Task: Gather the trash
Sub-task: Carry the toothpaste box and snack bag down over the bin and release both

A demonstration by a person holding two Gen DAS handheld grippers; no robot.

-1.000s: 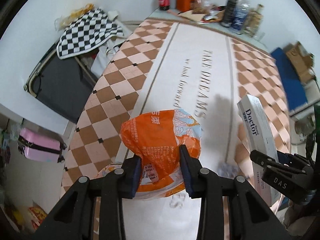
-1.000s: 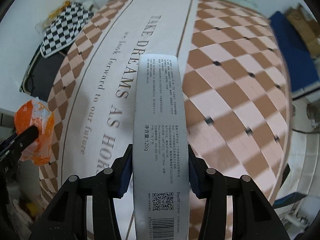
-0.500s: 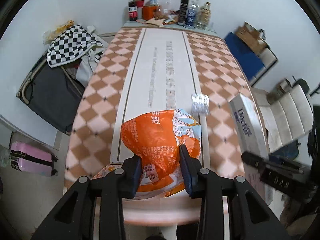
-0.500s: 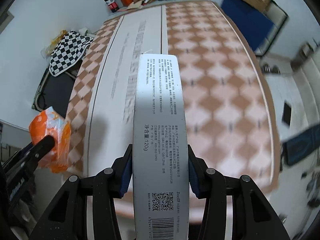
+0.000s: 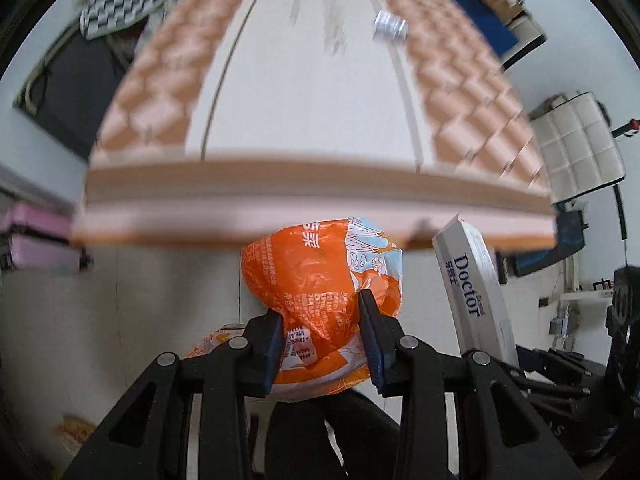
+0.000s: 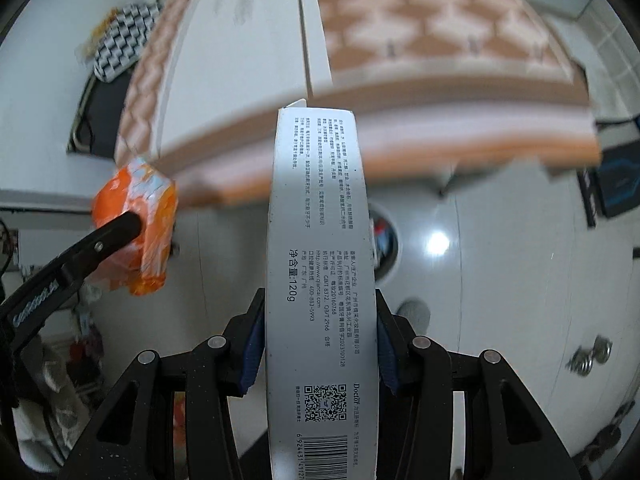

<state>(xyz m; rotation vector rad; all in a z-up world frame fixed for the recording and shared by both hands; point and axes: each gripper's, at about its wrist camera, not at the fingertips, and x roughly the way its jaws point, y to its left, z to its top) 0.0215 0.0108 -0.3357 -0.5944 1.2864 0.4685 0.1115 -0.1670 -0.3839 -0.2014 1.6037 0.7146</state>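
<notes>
My left gripper has its fingers pinching the orange snack bag, held off the counter's near edge above the floor. My right gripper pinches the white toothpaste box. Only the right view shows a round bin on the floor behind the box; only the left shows the box's "Doctor" side and a silver wrapper on the counter.

Bright, table motion-blurred — glare on floor.
</notes>
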